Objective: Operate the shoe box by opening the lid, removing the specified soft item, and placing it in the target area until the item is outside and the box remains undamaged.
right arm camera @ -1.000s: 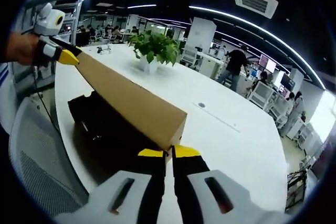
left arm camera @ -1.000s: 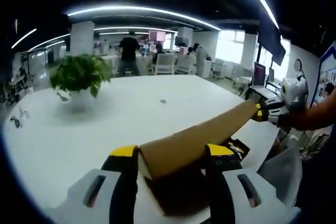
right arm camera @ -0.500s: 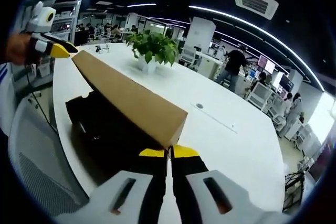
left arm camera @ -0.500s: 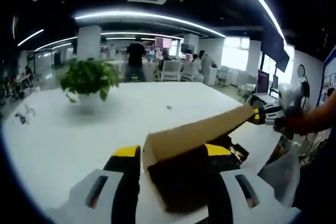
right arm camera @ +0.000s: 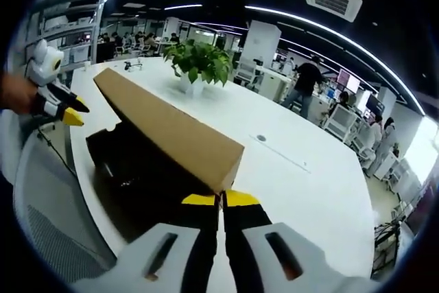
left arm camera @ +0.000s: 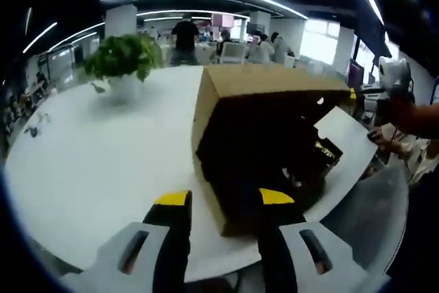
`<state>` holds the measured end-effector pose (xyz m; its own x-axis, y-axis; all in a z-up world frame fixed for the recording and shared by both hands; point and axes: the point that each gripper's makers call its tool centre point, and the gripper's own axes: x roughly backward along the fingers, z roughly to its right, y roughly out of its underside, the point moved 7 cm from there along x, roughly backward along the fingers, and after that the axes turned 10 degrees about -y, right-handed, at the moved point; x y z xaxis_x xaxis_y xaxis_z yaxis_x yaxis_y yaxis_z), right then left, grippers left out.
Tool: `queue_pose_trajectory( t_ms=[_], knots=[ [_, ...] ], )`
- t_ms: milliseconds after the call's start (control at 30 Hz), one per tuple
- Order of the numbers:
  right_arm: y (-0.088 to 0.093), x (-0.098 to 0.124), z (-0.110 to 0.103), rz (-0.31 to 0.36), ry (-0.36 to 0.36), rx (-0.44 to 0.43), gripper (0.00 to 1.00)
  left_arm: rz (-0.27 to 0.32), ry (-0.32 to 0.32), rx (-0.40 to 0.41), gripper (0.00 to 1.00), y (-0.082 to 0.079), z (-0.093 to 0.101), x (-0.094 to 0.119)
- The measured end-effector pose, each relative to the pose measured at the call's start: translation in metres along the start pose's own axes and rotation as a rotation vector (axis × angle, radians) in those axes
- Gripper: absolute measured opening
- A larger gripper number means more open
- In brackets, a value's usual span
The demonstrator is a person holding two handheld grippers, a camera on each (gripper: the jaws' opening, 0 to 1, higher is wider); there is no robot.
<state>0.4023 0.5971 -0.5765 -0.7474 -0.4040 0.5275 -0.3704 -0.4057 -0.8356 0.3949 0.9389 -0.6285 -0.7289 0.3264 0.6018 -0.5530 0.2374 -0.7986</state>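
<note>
- The right gripper (right arm camera: 221, 200) has its jaws pinched together on a corner of the raised cardboard lid (right arm camera: 168, 127).
- The left gripper (left arm camera: 223, 198) is spread wide, empty, apart from the lid.
- The shoe box (left arm camera: 264, 169) sits at the white table's (left arm camera: 103, 149) edge, dark inside.

Both views are lit from above by long ceiling strip lights (right arm camera: 322, 29), which are bent into arcs by the fisheye lens. The white desk (left arm camera: 89, 162) is rendered bright, with mild glare. Daylight from windows (left arm camera: 322, 39) is blown out. The shoe box (right arm camera: 137, 169) interior is left in deep shadow. Edges are softened and slightly blurred in the left gripper view.
</note>
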Motion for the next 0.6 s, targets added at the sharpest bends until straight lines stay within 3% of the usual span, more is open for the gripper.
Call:
queue_pose_trajectory(
  t_ms=[33,167,433,600],
  knots=[
    [0.000,0.000,0.000,-0.001,-0.001,0.001,0.00,-0.037,-0.003,-0.006,0.33,0.005,0.001,-0.002],
    [-0.002,0.000,0.002,0.003,-0.005,-0.007,0.00,-0.081,-0.033,-0.002,0.26,0.016,-0.003,-0.013],
    [-0.003,-0.001,0.004,0.005,-0.015,-0.011,0.00,-0.095,-0.016,-0.011,0.22,0.015,-0.001,-0.021],
    [-0.005,-0.002,0.006,0.010,-0.016,-0.023,0.00,-0.095,-0.004,0.000,0.05,0.014,-0.001,-0.025]
  ],
)
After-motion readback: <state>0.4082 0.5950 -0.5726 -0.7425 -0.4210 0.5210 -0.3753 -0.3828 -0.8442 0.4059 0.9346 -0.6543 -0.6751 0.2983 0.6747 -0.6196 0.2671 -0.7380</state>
